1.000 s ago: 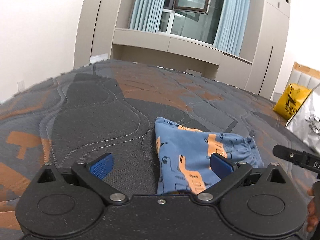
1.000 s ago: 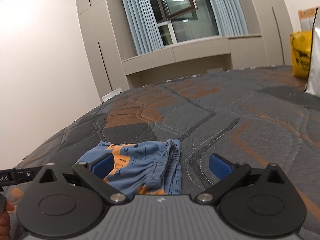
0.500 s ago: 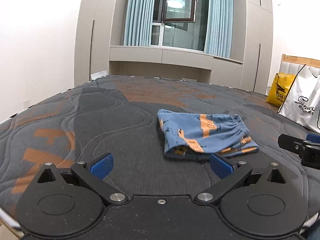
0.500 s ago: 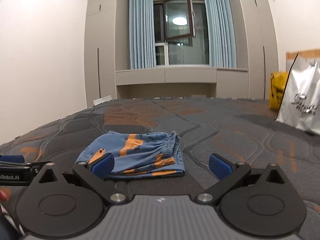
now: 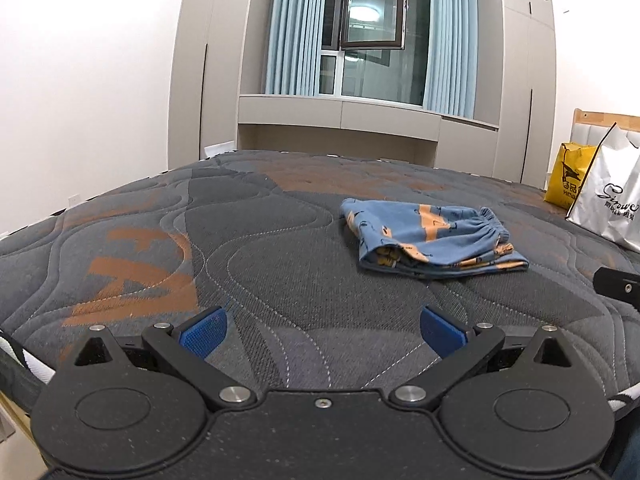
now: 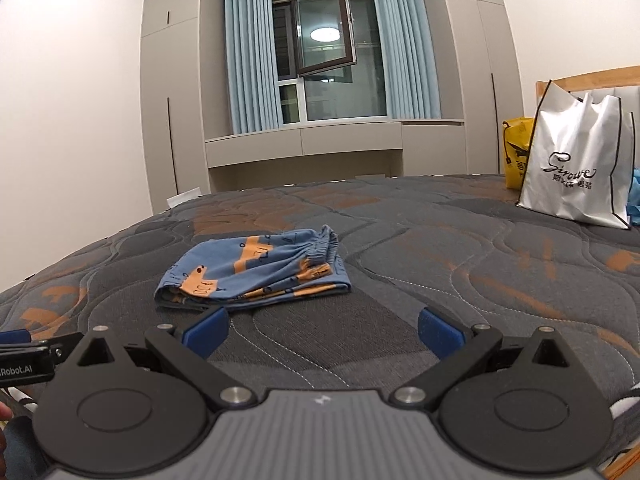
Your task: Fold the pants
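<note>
I see the left gripper (image 5: 323,332) with jaws spread wide, holding nothing, above the mattress (image 5: 240,264). Pants (image 6: 256,270) lie folded mid-bed, clear of both tools. Right gripper (image 6: 323,330) likewise spread and empty. White bag (image 6: 576,176) stands far right.

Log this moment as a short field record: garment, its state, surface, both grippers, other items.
garment: blue and orange pants
state: folded into a compact stack, elastic waistband on the right
surface: quilted grey and orange mattress
left gripper: open, empty, short of the pants
right gripper: open, empty, short of the pants
other items: white shopping bag, yellow bag
</note>
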The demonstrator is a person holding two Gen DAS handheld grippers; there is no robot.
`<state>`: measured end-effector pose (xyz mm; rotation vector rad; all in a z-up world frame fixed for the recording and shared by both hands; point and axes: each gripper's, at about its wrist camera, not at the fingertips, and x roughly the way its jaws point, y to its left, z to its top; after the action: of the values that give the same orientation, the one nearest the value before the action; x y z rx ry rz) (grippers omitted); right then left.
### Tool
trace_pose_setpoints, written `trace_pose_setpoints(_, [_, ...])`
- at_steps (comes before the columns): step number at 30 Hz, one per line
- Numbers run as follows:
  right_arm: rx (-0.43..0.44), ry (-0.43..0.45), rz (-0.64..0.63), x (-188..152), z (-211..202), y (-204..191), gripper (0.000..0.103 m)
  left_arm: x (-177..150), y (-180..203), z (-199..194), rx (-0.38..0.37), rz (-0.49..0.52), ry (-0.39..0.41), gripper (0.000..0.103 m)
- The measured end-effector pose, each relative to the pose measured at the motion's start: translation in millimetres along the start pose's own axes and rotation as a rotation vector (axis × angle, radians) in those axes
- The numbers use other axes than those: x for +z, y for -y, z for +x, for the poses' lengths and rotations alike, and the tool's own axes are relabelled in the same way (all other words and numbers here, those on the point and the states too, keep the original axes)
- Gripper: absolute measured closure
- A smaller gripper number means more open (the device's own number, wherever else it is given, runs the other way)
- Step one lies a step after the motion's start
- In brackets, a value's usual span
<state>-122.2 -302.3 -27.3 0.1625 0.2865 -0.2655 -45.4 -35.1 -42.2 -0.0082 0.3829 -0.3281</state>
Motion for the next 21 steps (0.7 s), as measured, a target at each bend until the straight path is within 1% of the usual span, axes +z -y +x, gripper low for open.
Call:
trace_pose_setpoints(4, [0.007, 0.013, -0.023, -4.4, -3.0, -0.5, 0.000, -0.6, -3.2, 1.2, 0.002, -0.007, -0.008, 0.001])
trace_pose_setpoints(12, [0.059, 0.003, -0.034, -9.1, 1.6, -4.2, 0.000, 1.1, -2.7, 3.2, 0.010, -0.005, -0.009, 0.001])
trace_pose_setpoints(21, [0.061, -0.014, -0.023, -11.8, 6.2, -2.6, 0.000, 2.3, -1.1, 6.8, 0.012, -0.001, -0.019, 0.000])
